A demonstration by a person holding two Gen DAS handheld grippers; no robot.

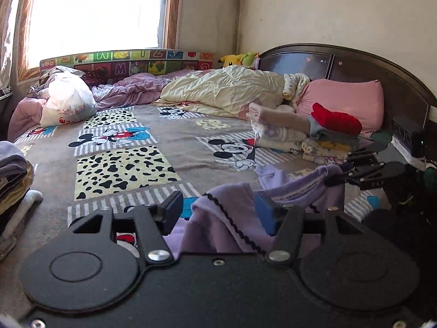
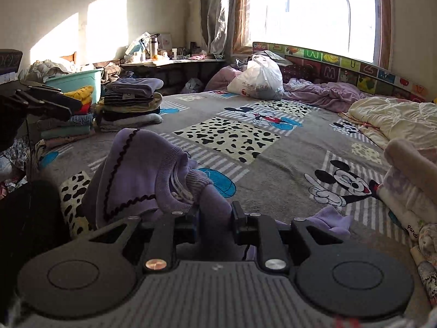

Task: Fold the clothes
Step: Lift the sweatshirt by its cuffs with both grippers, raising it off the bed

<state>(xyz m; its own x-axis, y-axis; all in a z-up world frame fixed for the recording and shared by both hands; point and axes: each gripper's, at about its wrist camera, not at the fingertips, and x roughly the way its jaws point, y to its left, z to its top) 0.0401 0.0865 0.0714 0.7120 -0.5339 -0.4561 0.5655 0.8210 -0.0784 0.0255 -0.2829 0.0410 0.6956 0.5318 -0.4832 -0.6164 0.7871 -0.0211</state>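
The left gripper (image 1: 215, 213) has its fingers (image 1: 173, 207) spread wide, and a bunched fold of the lilac sweater (image 1: 218, 224) with dark scalloped trim rises between them, touching the blue pad of the finger on the right side while the other finger stands clear of the cloth. The right gripper (image 2: 214, 222) has its fingers (image 2: 240, 225) drawn close on a fold of the same sweater (image 2: 142, 169), pinching the purple knit between them; the rest of the garment humps up just ahead and to the left of those fingers, with a ribbed cuff hanging over at its middle and a small lilac piece lying on the bed just right of them. In the left wrist view the right gripper (image 1: 363, 175) shows off to the right, at the sweater's far edge. The garment lies on the cartoon-mouse bedspread (image 1: 131, 164). Beyond the left fingers, to the right, sits a stack of folded clothes (image 1: 322, 136) topped in red before a pink pillow (image 1: 347, 101). Beyond the right fingers, to the left, stand more folded stacks (image 2: 131, 104), and farther ahead a white plastic bag (image 2: 259, 79).
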